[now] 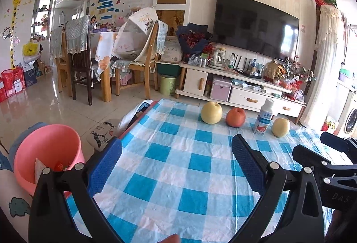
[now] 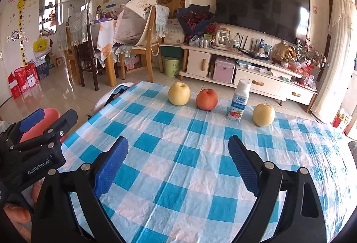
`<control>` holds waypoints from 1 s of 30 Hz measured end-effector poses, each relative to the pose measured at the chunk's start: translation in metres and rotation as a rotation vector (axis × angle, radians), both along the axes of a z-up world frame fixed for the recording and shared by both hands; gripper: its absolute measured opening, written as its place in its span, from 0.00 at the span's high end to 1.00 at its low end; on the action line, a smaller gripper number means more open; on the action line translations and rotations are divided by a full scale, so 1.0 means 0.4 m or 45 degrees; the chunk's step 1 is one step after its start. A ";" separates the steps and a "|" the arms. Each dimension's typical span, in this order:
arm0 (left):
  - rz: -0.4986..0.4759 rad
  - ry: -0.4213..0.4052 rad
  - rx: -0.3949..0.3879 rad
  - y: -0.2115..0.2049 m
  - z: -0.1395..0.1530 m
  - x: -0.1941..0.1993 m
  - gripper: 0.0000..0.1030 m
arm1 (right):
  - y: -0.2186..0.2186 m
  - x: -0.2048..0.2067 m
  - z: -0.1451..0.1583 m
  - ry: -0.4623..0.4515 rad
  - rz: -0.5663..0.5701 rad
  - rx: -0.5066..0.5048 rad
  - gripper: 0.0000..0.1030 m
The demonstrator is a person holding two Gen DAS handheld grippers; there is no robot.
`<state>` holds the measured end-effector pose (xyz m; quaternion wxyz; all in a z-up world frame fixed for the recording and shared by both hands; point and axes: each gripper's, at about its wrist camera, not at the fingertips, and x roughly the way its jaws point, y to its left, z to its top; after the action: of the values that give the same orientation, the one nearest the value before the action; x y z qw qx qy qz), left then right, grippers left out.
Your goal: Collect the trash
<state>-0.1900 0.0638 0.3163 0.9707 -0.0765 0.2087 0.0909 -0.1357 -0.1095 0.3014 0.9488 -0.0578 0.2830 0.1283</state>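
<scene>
A pink trash bin (image 1: 48,149) stands beside the table's left edge, with paper and red scraps inside; its rim also shows in the right wrist view (image 2: 50,114). A white yogurt bottle (image 1: 264,117) (image 2: 239,102) stands upright at the table's far side among three fruits. My left gripper (image 1: 176,149) is open and empty over the blue-checked tablecloth (image 1: 178,176), near the bin. My right gripper (image 2: 178,147) is open and empty over the cloth (image 2: 189,165), well short of the bottle. Each gripper shows in the other's view, the right one (image 1: 323,153) and the left one (image 2: 48,119).
Two yellow pears (image 2: 179,93) (image 2: 263,114) and a red apple (image 2: 206,99) sit in a row with the bottle. Beyond the table are a TV cabinet (image 2: 245,69), a green bin (image 2: 171,66) and dining chairs (image 2: 138,42).
</scene>
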 end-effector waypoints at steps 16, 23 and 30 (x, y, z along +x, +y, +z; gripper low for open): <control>-0.086 -0.058 0.077 -0.161 0.051 -0.064 0.04 | -0.153 -0.073 0.035 -0.125 -0.093 0.039 0.10; -0.076 -0.065 0.105 -0.201 0.069 -0.067 0.04 | -0.204 -0.084 0.029 -0.130 -0.125 0.049 0.10; -0.088 -0.052 0.099 -0.235 0.070 -0.062 0.04 | -0.244 -0.082 0.020 -0.135 -0.155 0.044 0.10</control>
<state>-0.2149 -0.0304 0.3442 0.9796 -0.0332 0.1875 0.0638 -0.1684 -0.2071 0.3092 0.9693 -0.0306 0.2329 0.0719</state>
